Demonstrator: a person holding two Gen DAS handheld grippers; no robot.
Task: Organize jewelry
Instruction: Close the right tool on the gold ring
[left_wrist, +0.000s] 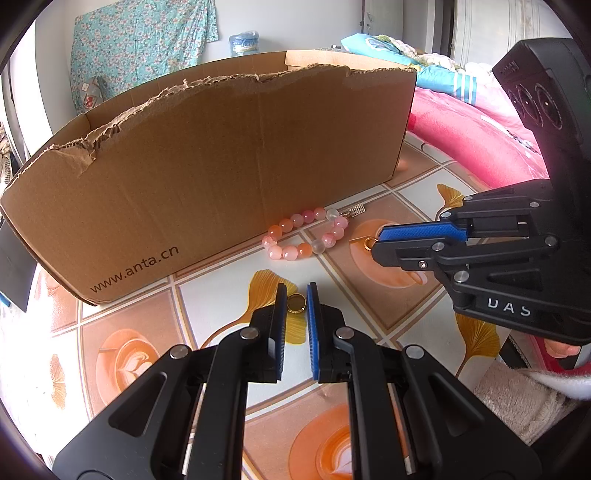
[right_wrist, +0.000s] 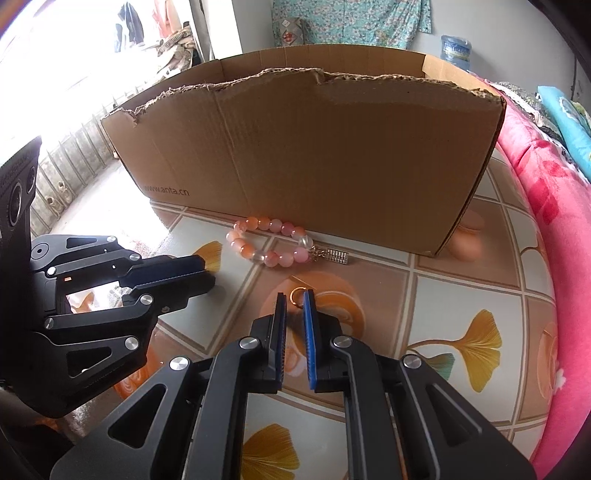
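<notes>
Standing over the patterned table (left_wrist: 207, 295), I see the left gripper (left_wrist: 296, 291) nipped onto a small gold ring (left_wrist: 297, 303), while further right the beaded bracelet (left_wrist: 306, 233) lies against the foot of the cardboard box (left_wrist: 207, 173), its metal charm (left_wrist: 357, 210) trailing. Rightmost, the right gripper (right_wrist: 294, 300) pinches a thin gold hoop (right_wrist: 296, 295). Both rings look light, hard and slippery (easily flicked away), so a grip across the band seems safest; the bracelet is likely floppy, best lifted by its beads.

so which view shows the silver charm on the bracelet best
The right wrist view: the charm lies clear beside the bracelet, its ribbed bars visible. The left wrist view shows it smaller and farther off, by the box.
</notes>
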